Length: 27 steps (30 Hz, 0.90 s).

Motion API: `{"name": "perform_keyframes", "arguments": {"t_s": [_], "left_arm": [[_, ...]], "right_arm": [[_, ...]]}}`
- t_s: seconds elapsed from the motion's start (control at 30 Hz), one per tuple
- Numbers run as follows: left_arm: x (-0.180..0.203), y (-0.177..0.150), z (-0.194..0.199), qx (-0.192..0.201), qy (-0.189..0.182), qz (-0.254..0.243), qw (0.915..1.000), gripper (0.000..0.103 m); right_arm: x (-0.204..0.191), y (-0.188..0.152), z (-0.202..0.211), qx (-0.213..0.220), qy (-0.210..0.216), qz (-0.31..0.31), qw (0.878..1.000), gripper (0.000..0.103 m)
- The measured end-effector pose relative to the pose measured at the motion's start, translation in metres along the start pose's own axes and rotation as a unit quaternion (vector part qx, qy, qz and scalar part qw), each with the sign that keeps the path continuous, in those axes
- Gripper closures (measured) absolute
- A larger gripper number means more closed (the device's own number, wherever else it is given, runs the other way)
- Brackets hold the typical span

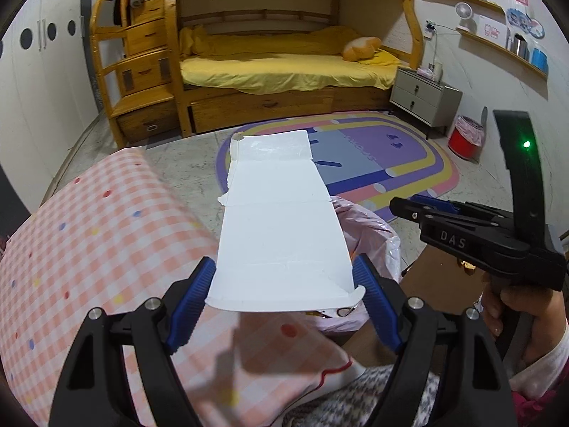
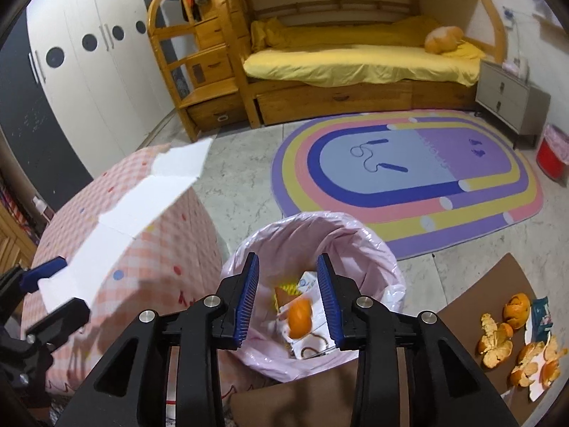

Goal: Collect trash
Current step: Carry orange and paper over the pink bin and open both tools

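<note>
cardboard strip (image 1: 281, 220), long axis pointing forward, clamped across its near end by the left hand-held gripper (image 1: 284, 284), just left of the pink-lined trash bin (image 2: 370, 238) under the right hand-held gripper (image 2: 288, 304), its jaws apart and empty.

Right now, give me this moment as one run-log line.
left gripper: shut on flattened white carton | right gripper: open above pink-lined bin | orange peel in bin | more peels on brown table
</note>
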<state>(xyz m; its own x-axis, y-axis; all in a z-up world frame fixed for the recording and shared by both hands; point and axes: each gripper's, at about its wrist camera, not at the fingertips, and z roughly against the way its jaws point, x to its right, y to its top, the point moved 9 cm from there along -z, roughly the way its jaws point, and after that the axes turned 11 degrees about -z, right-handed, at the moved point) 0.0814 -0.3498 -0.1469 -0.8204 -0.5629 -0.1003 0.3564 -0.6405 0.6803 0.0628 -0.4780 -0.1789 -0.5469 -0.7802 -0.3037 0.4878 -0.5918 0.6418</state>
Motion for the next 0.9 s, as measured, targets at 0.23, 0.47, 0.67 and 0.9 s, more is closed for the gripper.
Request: {"name": "perform_keyframes", "arguments": {"t_s": [0.23, 0.47, 0.67, 0.9], "left_arm": [[0.031, 0.022, -0.035, 0.000, -0.036, -0.029, 0.9989, 0.022], [0.023, 0.026, -0.036, 0.008, -0.016, -0.029, 0.9994, 0.008], [-0.021, 0.001, 0.003, -0.010, 0.031, 0.016, 0.9993, 0.007], [-0.071, -0.043, 0.074, -0.045, 0.100, 0.072, 0.9913, 0.007]], "right_arm": [[0.028, 0.019, 0.032, 0.047, 0.001, -0.042, 0.998, 0.066], [0.033, 0.019, 0.059, 0.063, 0.013, -0.060, 0.996, 0.062], [0.008, 0.001, 0.076, 0.038, 0.021, -0.031, 0.999, 0.051], [-0.059, -0.019, 0.113, 0.028, 0.047, 0.035, 0.998, 0.015]]}}
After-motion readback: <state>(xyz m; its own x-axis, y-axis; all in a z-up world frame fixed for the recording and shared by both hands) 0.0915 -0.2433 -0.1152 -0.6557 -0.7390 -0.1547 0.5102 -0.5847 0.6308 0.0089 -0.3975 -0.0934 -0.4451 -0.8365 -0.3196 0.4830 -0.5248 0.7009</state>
